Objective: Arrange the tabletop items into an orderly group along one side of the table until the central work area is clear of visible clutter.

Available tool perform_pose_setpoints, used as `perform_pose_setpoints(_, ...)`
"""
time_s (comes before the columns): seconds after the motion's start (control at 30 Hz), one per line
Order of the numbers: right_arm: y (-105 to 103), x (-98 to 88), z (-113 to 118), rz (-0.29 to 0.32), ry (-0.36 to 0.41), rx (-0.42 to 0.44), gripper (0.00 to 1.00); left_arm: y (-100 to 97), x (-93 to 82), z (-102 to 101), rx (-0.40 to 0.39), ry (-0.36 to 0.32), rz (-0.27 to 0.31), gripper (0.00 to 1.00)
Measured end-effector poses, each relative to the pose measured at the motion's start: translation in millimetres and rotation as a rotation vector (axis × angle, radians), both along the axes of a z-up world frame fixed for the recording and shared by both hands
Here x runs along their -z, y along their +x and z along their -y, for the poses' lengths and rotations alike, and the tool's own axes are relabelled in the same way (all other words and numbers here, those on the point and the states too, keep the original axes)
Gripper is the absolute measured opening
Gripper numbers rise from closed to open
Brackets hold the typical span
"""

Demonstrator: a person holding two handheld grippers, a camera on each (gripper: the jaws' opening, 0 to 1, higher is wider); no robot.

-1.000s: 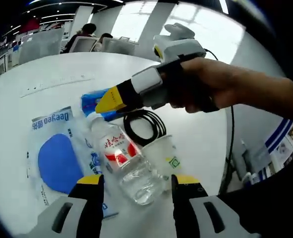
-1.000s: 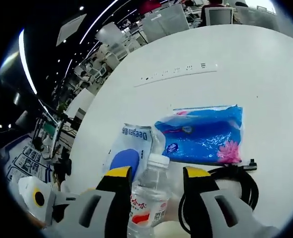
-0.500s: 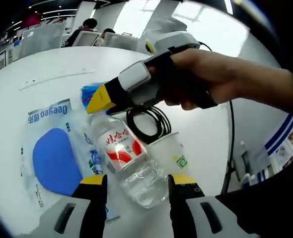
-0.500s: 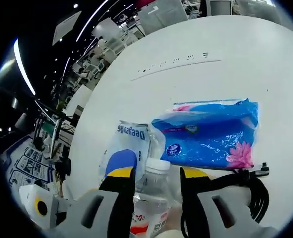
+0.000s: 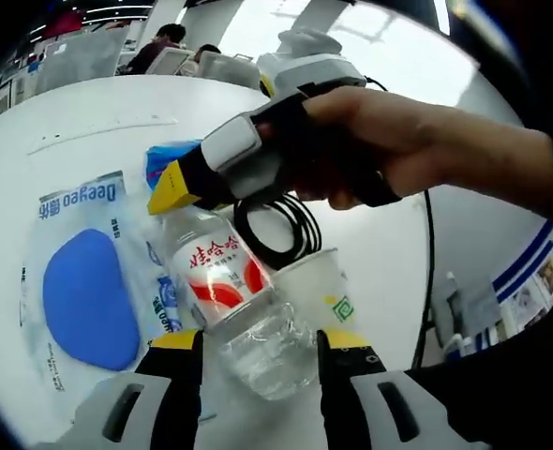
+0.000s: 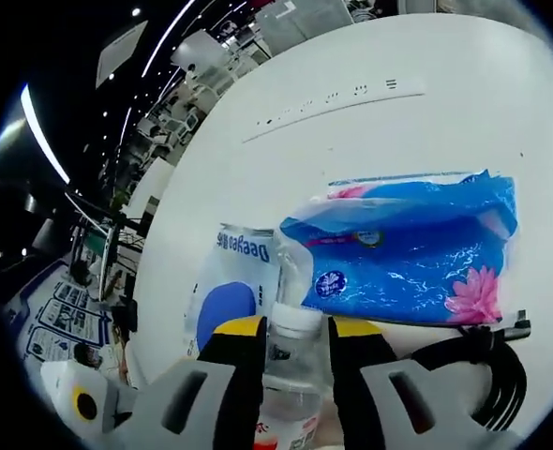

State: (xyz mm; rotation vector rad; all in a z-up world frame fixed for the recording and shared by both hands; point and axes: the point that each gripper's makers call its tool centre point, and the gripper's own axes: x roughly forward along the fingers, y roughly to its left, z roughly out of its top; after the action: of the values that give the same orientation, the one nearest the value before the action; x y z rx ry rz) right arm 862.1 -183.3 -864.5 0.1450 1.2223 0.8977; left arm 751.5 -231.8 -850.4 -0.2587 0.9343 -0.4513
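Observation:
A clear water bottle (image 5: 222, 281) with a red and white label lies on the white table (image 5: 61, 112), partly on a Deeyeo bag (image 5: 80, 281) holding a blue pad. My left gripper (image 5: 258, 341) is open, its jaws either side of the bottle's base. My right gripper (image 5: 175, 192), held by a hand, comes in from the right at the bottle's top. In the right gripper view my right gripper (image 6: 297, 328) hugs the white cap of the bottle (image 6: 295, 323). A blue tissue pack (image 6: 408, 253) lies just beyond it, beside the Deeyeo bag (image 6: 230, 291).
A paper cup (image 5: 316, 291) lies against the bottle, with a black cable coil (image 5: 275, 230) behind it. A long white strip (image 6: 333, 98) lies farther out on the table (image 6: 464, 131). Chairs and seated people (image 5: 169, 47) are past the far edge.
My right gripper's jaws have drawn in around the bottle's cap. Both views have edged closer to the bottle; the items on the table stay put.

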Motion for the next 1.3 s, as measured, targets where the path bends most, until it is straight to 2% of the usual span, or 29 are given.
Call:
perform_pose_setpoints(0.23, -1, -1.3, -1, -0.021, 0.027, -0.002, 0.18, -1.0, 2.5, 1, 0.002, -0.024, -0.005, 0.48)
perform_pose_setpoints(0.67, -6, -16.7, 1, 0.022, 0.05, 0.001, 0.17, -3.9, 4.0, 4, 0.037, -0.025, -0.003, 0.48)
perform_pose_setpoints(0.93, -13, -38.1, 1, 0.077, 0.087, -0.014, 0.17, -7.6, 3.9, 8, 0.072, -0.011, 0.012, 0.49)
perform_pose_setpoints(1.3, -22, -74.0, 2, 0.193, 0.161, -0.054, 0.17, -10.2, 9.3, 4, 0.118, 0.009, 0.037, 0.48)
